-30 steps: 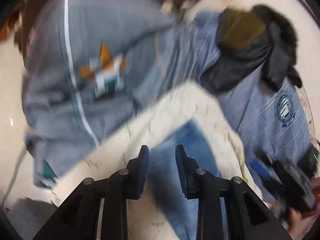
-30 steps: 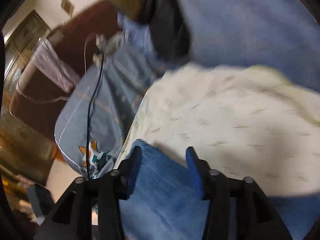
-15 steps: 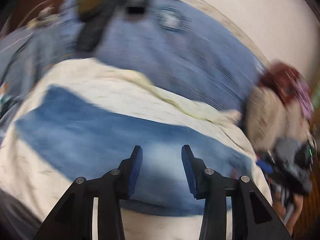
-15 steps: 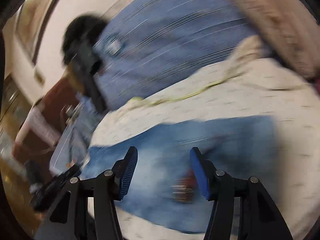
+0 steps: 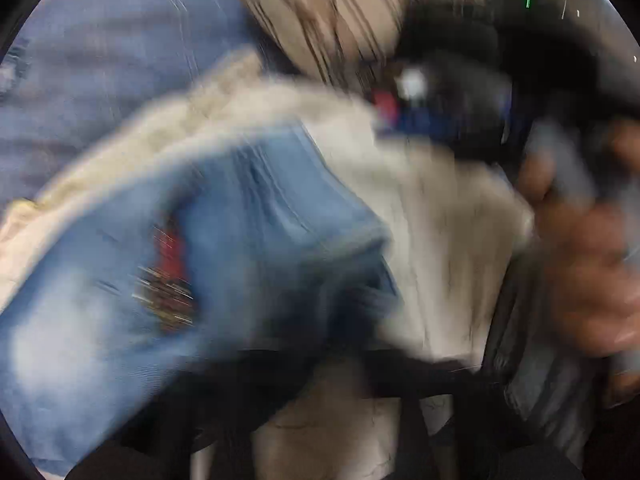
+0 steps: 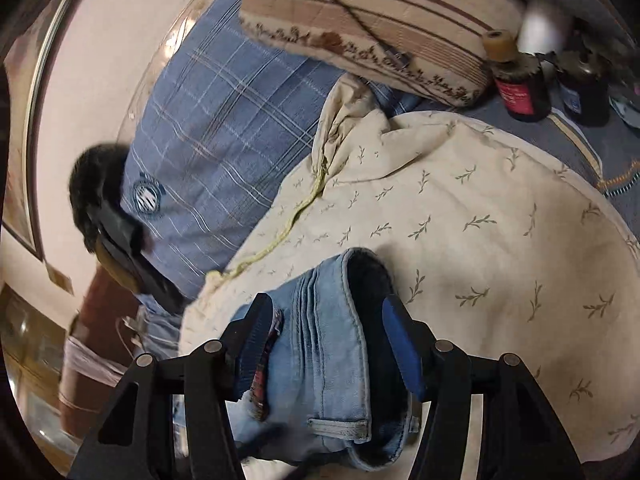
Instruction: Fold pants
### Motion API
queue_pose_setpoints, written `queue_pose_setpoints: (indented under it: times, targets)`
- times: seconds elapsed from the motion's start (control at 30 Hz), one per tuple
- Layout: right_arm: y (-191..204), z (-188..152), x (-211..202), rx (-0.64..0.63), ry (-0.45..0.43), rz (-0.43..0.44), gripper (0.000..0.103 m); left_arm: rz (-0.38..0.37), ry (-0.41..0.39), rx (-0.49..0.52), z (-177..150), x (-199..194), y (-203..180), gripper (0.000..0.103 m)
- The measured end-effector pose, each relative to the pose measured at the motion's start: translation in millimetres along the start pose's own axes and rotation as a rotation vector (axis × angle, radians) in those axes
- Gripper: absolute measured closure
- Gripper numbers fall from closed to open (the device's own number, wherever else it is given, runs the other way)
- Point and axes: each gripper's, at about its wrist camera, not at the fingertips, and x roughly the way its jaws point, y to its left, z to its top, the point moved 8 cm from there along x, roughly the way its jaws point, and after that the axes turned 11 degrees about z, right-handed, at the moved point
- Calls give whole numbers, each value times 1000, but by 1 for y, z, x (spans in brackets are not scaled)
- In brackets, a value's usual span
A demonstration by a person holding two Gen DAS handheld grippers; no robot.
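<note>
One pair of light blue denim pants [image 6: 320, 344] lies bunched on a cream cover [image 6: 460, 216], and the cream cover serves as landmark for everything here. The denim is faded, with a stitched waistband edge, a belt loop and a small red and dark patch on it. The right tool [image 6: 328, 340] has its two blue-padded fingers [image 6: 400, 344] set on either side of the folded waistband; the cloth fills the gap between them, but whether they press it tight cannot be told. In the left wrist view the picture is heavily blurred: the pants [image 5: 224, 248] fill the middle over the cream cover [image 5: 432, 208], and the left tool is a dark smear at the bottom edge, so how wide it stands cannot be told. A bare hand [image 5: 580, 264] shows at the right of that view, beside the cover.

The cover is soft woven cloth printed with small green sprigs, with a yellow-green cord along one seam. Beyond its far edge lies one blue plaid sheet [image 6: 216, 120] with a round badge, and one beige striped pillow [image 6: 360, 20] with brown embroidered trim. Two dark bottles [image 6: 520, 92] stand upright just past the cover's far right corner. One black furry thing [image 6: 96, 188] sits at the sheet's left edge, against a pale wall [image 6: 100, 60].
</note>
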Motion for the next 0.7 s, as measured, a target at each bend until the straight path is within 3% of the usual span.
queue_pose_setpoints:
  times: [0.1,0.2,0.27,0.4,0.5,0.63,0.7]
  targets:
    - [-4,2,2,14,15,-7,43,-18,-48,-44,3,-2,-1,100]
    - [-11,4,-2,43,-10,-32,43,-75,-49,-75,6,-12,1,88]
    - [-14,5,-4,58,-16,-39,39,-74,-58,-59,9,-17,3,71]
    - [-26,2,2,129,11,-21,33,-76,-85,-22,12,-24,-4,52]
    - [-43,-2,2,204,11,-41,32,-28,-87,66,11,-17,-14,49]
    - [-54,-8,7,273,43,0,32,44,-110,138,-1,-12,-27,49]
    - [-51,-12,15,269,81,12,32,98,-124,223,-10,-12,-37,61]
